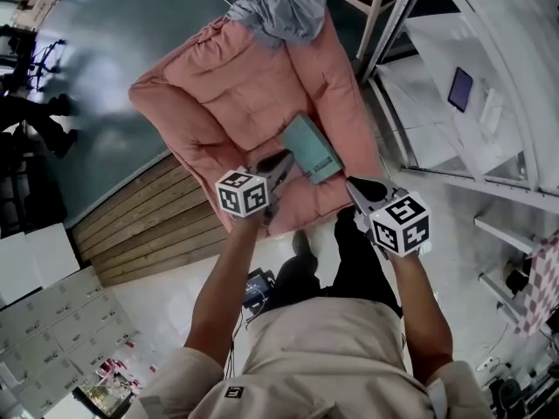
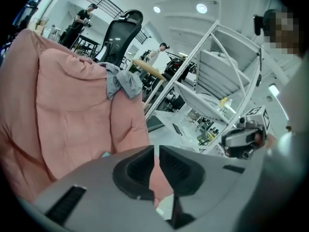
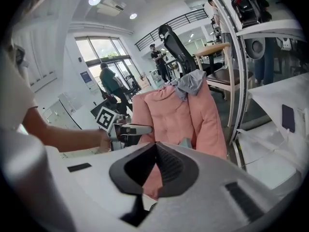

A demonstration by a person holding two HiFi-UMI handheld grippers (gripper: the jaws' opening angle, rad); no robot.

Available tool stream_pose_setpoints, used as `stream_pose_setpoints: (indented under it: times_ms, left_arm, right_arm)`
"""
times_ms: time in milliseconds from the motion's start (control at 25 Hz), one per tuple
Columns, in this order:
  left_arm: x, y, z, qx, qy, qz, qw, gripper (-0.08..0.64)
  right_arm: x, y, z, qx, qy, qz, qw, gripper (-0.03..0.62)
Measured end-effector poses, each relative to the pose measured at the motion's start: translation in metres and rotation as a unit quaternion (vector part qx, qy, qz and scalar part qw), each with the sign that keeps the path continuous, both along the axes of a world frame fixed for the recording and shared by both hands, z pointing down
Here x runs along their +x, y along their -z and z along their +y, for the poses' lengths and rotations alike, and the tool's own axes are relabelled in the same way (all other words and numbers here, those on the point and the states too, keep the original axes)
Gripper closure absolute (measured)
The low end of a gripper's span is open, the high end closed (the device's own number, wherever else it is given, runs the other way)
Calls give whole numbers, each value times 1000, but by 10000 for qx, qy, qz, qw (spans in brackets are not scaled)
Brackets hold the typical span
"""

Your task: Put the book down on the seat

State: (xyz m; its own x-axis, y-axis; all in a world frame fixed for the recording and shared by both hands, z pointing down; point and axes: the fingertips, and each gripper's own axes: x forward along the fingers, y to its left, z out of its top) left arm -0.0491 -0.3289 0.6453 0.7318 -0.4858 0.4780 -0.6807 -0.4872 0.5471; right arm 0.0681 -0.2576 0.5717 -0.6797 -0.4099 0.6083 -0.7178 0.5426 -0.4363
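The flat teal hardcover book lies face-up on the cushion of the pink quilted padded armchair, toward the seat's front right part and well short of the backrest, where a crumpled grey cloth is draped. Your left hand-held gripper points at the book's near left edge. Its tips are just beside the cover, and from the head view I cannot tell whether they brush it. In the left gripper view the ribbed pads meet at the tips with nothing between them, only pink upholstery showing past them, so that left hand-held gripper is clenched and empty. Your right hand-held gripper sits off the seat's front right corner, apart from the book, and in its own view the right hand-held gripper also has its jaws pressed together on nothing. As I read it, the placing step is done: the book rests on the seat and neither tool carries it. What remains is the retreat. Draw both tools back toward yourself and lift them clear, and watch that the left tips do not catch the cover and drag the book toward the cushion's front edge. Keep your right arm away from the white metal shelving rack beside the chair.
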Motion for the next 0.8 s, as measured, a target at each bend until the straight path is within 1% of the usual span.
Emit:
stream_pose_setpoints:
  times_ms: [80, 160, 320, 480, 640, 800]
  left_arm:
    - [-2, 28, 2, 273, -71, 24, 9996, 540]
    - [-2, 62, 3, 620, -119, 55, 9980, 549]
    - [-10, 133, 5, 1252, -148, 145, 9919, 551]
    - [-23, 194, 8, 1724, -197, 143, 9847, 551]
    - [-32, 250, 23, 2106, -228, 155, 9772, 551]
    - [-38, 299, 36, 2570, -279, 72, 9660, 551]
  right_arm:
    - [-6, 10, -3, 86, 19, 17, 10000, 601]
    - [-6, 23, -6, 257, -20, 23, 9997, 601]
    - [-13, 66, -18, 861, -99, -28, 9962, 601]
    - [-22, 113, -25, 1441, -156, -14, 9894, 601]
    - [-19, 155, -17, 1745, -251, 95, 9843, 603]
    - [-14, 199, -10, 2030, -360, 35, 9785, 603]
